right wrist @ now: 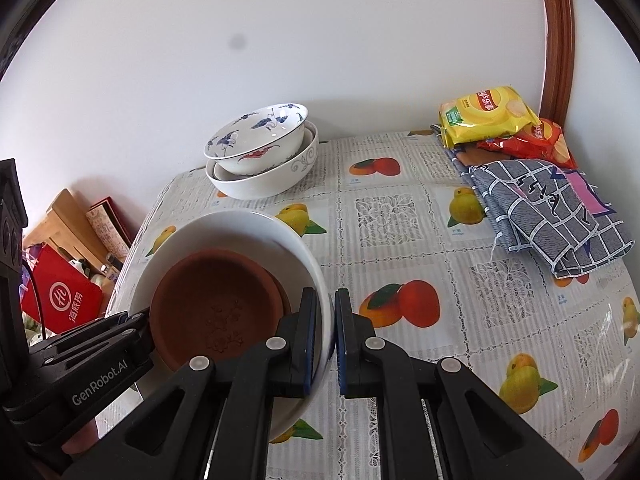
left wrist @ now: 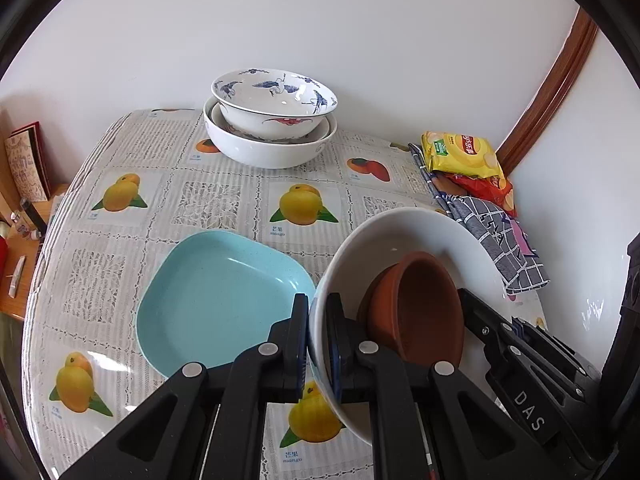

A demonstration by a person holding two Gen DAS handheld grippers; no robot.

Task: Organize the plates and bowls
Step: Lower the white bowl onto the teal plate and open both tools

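- White bowl (left wrist: 400,232) is hanging tilted above the bench (left wrist: 208,200), with two brown dishes (left wrist: 416,304) nested and sliding low inside it.
- Left tool (left wrist: 317,344) is pinching the bowl's rim, one finger inside and one outside; right tool (right wrist: 327,340) is pinching the opposite rim the same way.
- Each tool is showing in the other's view, at 4 o'clock in the left one and 8 o'clock in the right.
- Blue plate (left wrist: 220,300) is lying alone on the bench, just beside the bowl at its 9 o'clock in the left view.
- Stack (left wrist: 270,120) of a patterned bowl in plain white ones is sitting at 12 o'clock by the wall, looking already sorted.
- Chips (left wrist: 460,156) and a checked cloth (left wrist: 504,248) are lying at 2 o'clock, well apart from the stack.
- Judging by this, the task is partway along: one stack is standing, while the carried bowl and the blue plate are still needing a place.
- Tilted as it is, the bowl could be letting the dishes slip out.
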